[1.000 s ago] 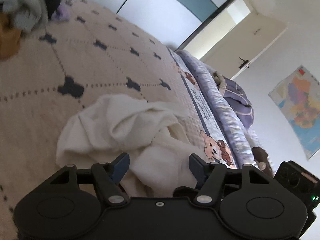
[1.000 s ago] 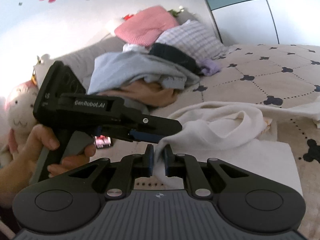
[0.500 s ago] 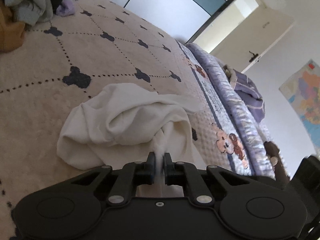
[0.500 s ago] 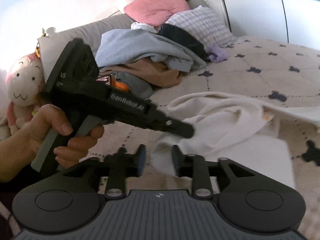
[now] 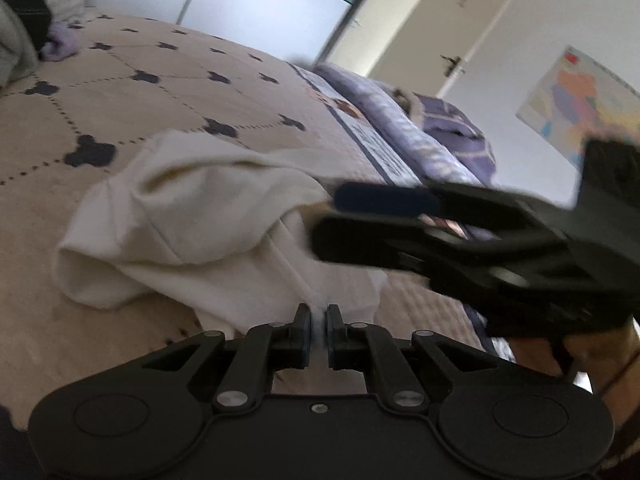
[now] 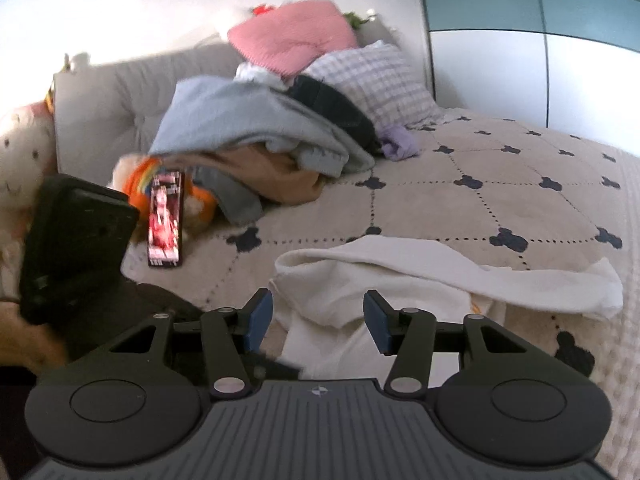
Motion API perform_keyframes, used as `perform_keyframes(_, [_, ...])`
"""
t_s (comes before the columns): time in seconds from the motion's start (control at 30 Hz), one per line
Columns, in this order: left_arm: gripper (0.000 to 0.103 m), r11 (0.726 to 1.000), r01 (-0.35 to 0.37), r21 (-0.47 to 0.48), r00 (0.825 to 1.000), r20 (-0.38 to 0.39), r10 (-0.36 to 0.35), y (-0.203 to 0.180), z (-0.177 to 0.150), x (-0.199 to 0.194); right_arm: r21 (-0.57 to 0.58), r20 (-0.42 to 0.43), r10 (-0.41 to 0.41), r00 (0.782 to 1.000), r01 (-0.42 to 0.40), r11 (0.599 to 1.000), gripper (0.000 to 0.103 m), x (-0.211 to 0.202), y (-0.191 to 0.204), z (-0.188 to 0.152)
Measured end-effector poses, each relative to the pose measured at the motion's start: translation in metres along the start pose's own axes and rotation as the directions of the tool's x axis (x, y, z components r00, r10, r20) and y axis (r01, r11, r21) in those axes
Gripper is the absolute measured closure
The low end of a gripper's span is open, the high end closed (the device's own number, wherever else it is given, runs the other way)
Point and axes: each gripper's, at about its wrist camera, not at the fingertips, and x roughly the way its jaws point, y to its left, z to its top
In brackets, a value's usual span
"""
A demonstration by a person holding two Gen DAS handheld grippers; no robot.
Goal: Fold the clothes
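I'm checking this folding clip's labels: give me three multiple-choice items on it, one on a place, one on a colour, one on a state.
1. Where does the phone lie?
A. on the bedspread beside the clothes pile
B. on the cream garment
C. on the pink pillow

2. What colour is the garment being folded?
A. grey
B. cream
C. purple

3. How does the left gripper stand?
A. wide open
B. shut on nothing
C. shut on the garment's edge

Key: 1 A, its lit screen lies on the bedspread by the pile. 2 B, off-white cloth in both views. 3 C, cloth is pinched between its closed fingers; the right gripper is opening.
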Motion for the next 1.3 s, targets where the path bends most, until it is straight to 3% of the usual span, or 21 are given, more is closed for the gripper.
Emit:
perform_keyframes(0.17, [0.1, 0.998, 0.023, 0.05, 0.999, -0.031, -0.022, -0.01, -0.021, 0.004, -0.055, -0.066, -0.021, 0.998, 0.018, 0.998, 0.045, 0.025, 0.009, -0.005])
perform_keyframes(0.43, [0.1, 0.998, 0.043, 0.043, 0.999, -0.015, -0.042, -0.003, -0.041, -0.002, -0.116, -0.132, 0.016, 0.991, -0.031, 0.993, 0.044, 0.05, 0.025, -0.011])
perform_keyframes(0.67, [0.1, 0.998, 0.035, 0.055, 0.999, -0.011, -0.034, -0.001, -0.049, -0.004, -0.212, -0.191, -0.042, 0.981, 0.001, 0.977, 0.044, 0.073, 0.036, -0.025])
perform_keyframes(0.77, [0.1, 0.998, 0.029, 0.061, 1.0, -0.014, -0.028, -0.001, -0.05, -0.002, -0.292, -0.198, -0.109, 0.974, 0.048, 0.955, 0.055, 0.079, 0.042, -0.031])
perform_keyframes(0.87, [0.1, 0.997, 0.021, 0.075, 1.0, -0.015, -0.02, -0.001, -0.051, -0.002, -0.375, -0.176, -0.167, 0.97, 0.091, 0.923, 0.072, 0.08, 0.048, -0.037])
perform_keyframes(0.93, [0.1, 0.996, 0.015, 0.084, 1.0, -0.012, -0.014, -0.002, -0.049, -0.004, -0.333, -0.147, -0.174, 0.974, 0.117, 0.936, 0.091, 0.074, 0.043, -0.033])
perform_keyframes(1.1, [0.1, 0.997, -0.015, 0.079, 1.0, 0.012, 0.015, 0.0, -0.042, -0.014, -0.183, -0.039, -0.203, 0.978, 0.193, 0.964, 0.093, 0.049, 0.018, -0.018])
perform_keyframes(1.3, [0.1, 0.996, -0.064, 0.069, 0.997, 0.052, 0.06, 0.007, -0.034, -0.029, -0.009, 0.085, -0.326, 0.942, 0.328, 0.945, 0.093, 0.009, -0.021, -0.002])
